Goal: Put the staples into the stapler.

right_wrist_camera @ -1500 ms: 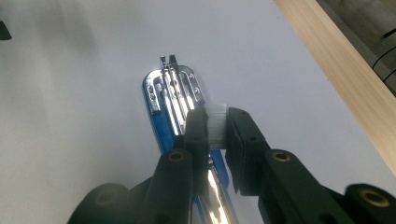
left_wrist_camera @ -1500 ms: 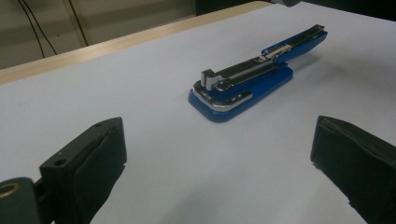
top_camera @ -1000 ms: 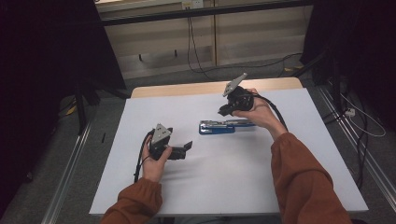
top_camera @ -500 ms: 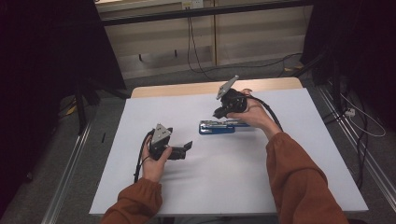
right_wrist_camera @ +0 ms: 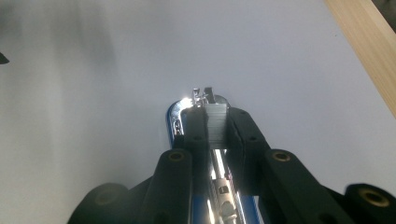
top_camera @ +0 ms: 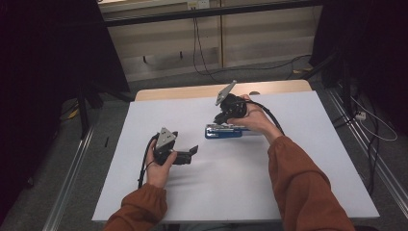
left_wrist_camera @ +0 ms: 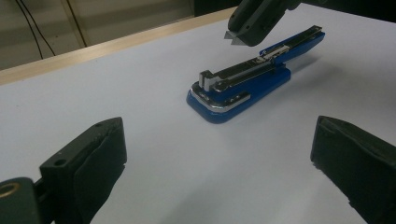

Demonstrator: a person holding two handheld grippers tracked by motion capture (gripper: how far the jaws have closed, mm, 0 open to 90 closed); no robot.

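Since a second ago the right gripper (top_camera: 222, 117) has tipped steeper and drawn up a little over the stapler, while the left gripper (top_camera: 192, 153) has stayed put. Nearest the person, the left gripper rests low on the white table (top_camera: 308, 159), jaws spread wide and holding nothing. Farther out, the blue stapler (top_camera: 224, 131) lies flat at mid-table with its top swung open, and the right gripper's jaws are clenched on a strip of staples (right_wrist_camera: 215, 122) just above its front end.

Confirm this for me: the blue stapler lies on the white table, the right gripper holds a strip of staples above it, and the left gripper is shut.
Not quite: the left gripper is open, its jaws wide apart in the left gripper view. The rest holds: blue stapler, right gripper, staples.
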